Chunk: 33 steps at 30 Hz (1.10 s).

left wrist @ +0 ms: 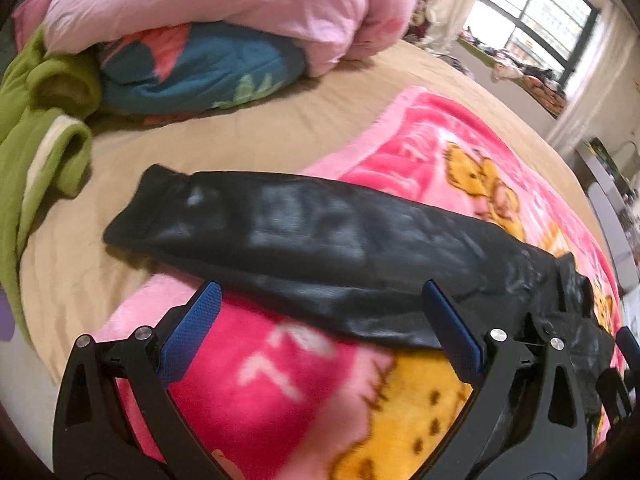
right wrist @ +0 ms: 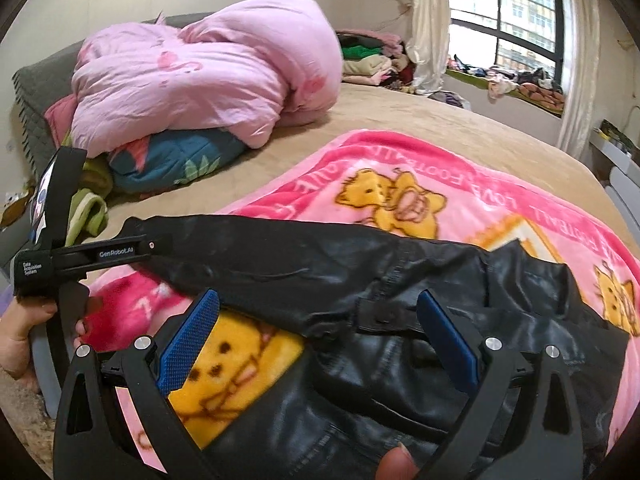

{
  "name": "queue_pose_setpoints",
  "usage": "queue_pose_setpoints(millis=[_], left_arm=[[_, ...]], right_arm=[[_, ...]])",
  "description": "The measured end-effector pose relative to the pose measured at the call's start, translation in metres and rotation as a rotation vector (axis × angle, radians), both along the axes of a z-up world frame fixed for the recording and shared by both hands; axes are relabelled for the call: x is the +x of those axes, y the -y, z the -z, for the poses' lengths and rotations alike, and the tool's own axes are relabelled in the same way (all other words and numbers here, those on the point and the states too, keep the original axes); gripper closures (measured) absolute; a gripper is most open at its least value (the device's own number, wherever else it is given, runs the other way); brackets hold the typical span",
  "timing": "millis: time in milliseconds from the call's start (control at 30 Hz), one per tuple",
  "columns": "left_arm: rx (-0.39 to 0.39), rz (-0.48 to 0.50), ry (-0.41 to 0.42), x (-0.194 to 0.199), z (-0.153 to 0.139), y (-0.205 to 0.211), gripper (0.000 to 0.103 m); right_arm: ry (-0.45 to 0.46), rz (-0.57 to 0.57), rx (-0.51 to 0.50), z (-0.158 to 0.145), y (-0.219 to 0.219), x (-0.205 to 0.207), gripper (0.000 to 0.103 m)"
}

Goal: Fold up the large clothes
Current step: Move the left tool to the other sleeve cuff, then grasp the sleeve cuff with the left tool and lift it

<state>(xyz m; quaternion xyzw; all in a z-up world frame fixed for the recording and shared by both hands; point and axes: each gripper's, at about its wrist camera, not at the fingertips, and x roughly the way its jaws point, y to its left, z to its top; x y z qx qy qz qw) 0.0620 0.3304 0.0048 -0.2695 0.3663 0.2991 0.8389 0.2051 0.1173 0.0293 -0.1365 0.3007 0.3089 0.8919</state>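
Black and shiny like leather, the jacket (right wrist: 400, 320) lies on a pink blanket (right wrist: 460, 184) printed with yellow bears, and the blanket is spread over a tan bedspread (left wrist: 240, 136). One long sleeve (left wrist: 288, 236) stretches out to the left, its cuff past the blanket's edge and resting on the tan cover. The jacket's body is bunched at the right, close under the right gripper (right wrist: 318, 326).

The left gripper (left wrist: 318, 320) hovers over the lower edge of the sleeve with its blue-padded fingers (left wrist: 192, 332) spread wide and nothing between them. The right gripper likewise has its fingers (right wrist: 188, 344) released and apart, over the shoulder area of the jacket; whether they touch the fabric cannot be told. In the right wrist view a hand (right wrist: 24, 332) holds the left gripper's handle at the left edge.

Toward the head of the bed sit a pink quilt (right wrist: 208, 76), a blue patterned quilt (right wrist: 176, 160) under it, and a green garment (left wrist: 36, 120) beside them. A window (right wrist: 508, 12) shows at the far right.
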Motion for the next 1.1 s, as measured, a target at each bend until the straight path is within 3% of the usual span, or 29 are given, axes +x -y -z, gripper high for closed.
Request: queue_pose_setpoints(millis=[333, 500, 600, 667, 700, 767, 833, 867, 933, 1100], left_arm=[[-0.044, -0.114, -0.033, -0.016, 0.017, -0.041, 0.009], [-0.147, -0.202, -0.054, -0.027, 0.043, -0.071, 0.009], [-0.242, -0.237, -0.005, -0.03, 0.056, -0.089, 0.01], [-0.263, -0.257, 0.024, -0.029, 0.06, -0.098, 0.023], [-0.267, -0.265, 0.038, -0.029, 0.06, -0.1, 0.046], [-0.262, -0.265, 0.054, -0.026, 0.06, -0.1, 0.057], [-0.256, -0.256, 0.091, -0.027, 0.055, -0.098, 0.083], [-0.243, -0.25, 0.117, -0.027, 0.05, -0.097, 0.09], [-0.226, -0.217, 0.193, -0.029, 0.035, -0.094, 0.098], [-0.132, -0.118, 0.342, -0.033, -0.017, -0.071, 0.102]], right_arm=[[-0.043, -0.055, -0.009, 0.015, -0.037, 0.005, 0.005], [-0.07, -0.057, 0.014, 0.02, -0.04, 0.009, 0.005], [-0.082, -0.05, 0.017, 0.023, -0.036, 0.01, 0.005], [-0.082, -0.04, 0.008, 0.025, -0.031, 0.01, 0.005], [-0.082, -0.036, 0.005, 0.026, -0.029, 0.011, 0.005], [-0.078, -0.023, 0.001, 0.026, -0.021, 0.011, 0.005], [-0.076, -0.011, 0.005, 0.026, -0.011, 0.011, 0.005], [-0.075, -0.002, 0.011, 0.025, -0.005, 0.011, 0.005], [-0.073, 0.017, 0.019, 0.025, 0.007, 0.012, 0.005], [-0.071, 0.065, 0.032, 0.025, 0.038, 0.009, 0.005]])
